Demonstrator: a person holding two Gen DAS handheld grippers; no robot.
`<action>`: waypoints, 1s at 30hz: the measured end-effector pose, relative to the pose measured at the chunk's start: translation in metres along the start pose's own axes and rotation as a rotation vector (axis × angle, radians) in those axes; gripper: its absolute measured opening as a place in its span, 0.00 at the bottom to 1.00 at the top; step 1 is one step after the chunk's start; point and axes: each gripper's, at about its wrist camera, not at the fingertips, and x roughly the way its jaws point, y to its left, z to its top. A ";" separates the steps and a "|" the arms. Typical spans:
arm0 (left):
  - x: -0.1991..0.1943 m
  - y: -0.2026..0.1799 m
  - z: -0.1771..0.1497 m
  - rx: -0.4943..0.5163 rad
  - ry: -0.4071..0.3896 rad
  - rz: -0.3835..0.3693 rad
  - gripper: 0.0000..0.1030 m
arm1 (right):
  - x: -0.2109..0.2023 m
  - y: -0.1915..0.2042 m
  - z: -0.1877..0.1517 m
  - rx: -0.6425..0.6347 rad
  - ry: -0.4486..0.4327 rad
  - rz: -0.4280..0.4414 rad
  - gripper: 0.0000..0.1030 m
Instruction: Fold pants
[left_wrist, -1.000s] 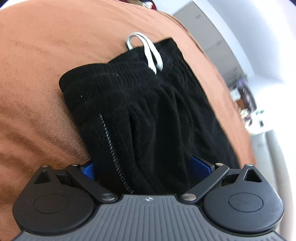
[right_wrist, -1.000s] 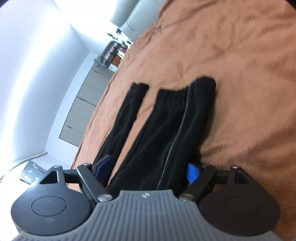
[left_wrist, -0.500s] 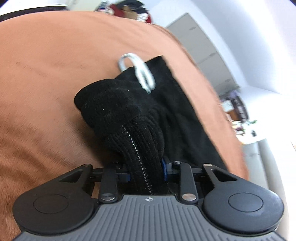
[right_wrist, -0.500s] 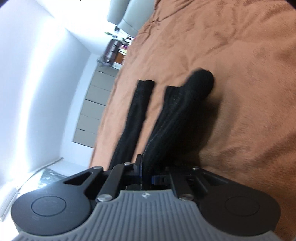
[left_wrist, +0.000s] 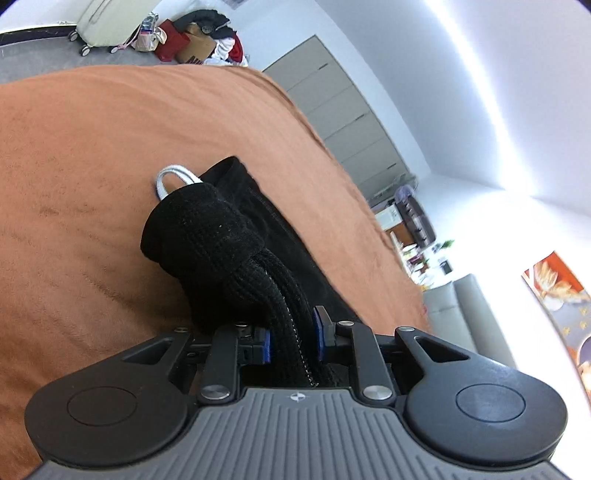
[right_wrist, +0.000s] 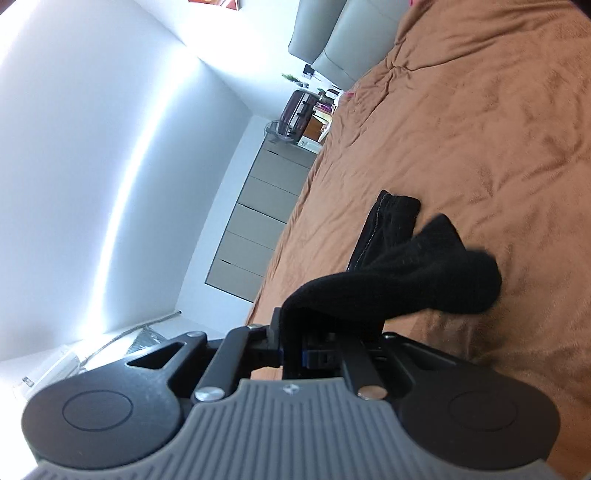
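Black knit pants (left_wrist: 207, 240) with a white drawstring (left_wrist: 173, 181) lie on a rust-brown blanket (left_wrist: 92, 166). My left gripper (left_wrist: 291, 341) is shut on the bunched waistband side of the pants and holds it lifted off the blanket. My right gripper (right_wrist: 295, 354) is shut on one leg end of the pants (right_wrist: 413, 280), which hangs lifted over the blanket (right_wrist: 498, 129). The other leg (right_wrist: 391, 218) lies flat beyond it.
Grey drawers (left_wrist: 343, 110) stand along the white wall past the bed edge. A pale suitcase and bags (left_wrist: 110, 22) sit on the floor far off. A grey sofa (right_wrist: 332, 37) and a cluttered side table (right_wrist: 306, 107) are beyond the blanket.
Both grippers were open around the pants and have shut on the fabric. Both then lifted, bunching the waistband and raising the leg end off the blanket.
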 end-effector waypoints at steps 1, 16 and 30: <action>0.004 0.001 0.000 -0.007 0.006 0.004 0.22 | 0.003 0.001 0.000 -0.004 0.006 -0.010 0.03; 0.050 -0.023 0.037 -0.038 0.020 -0.074 0.21 | 0.041 0.006 0.005 0.017 0.017 -0.045 0.03; 0.191 -0.040 0.119 -0.136 0.003 -0.009 0.19 | 0.191 0.018 0.050 0.106 0.034 -0.130 0.03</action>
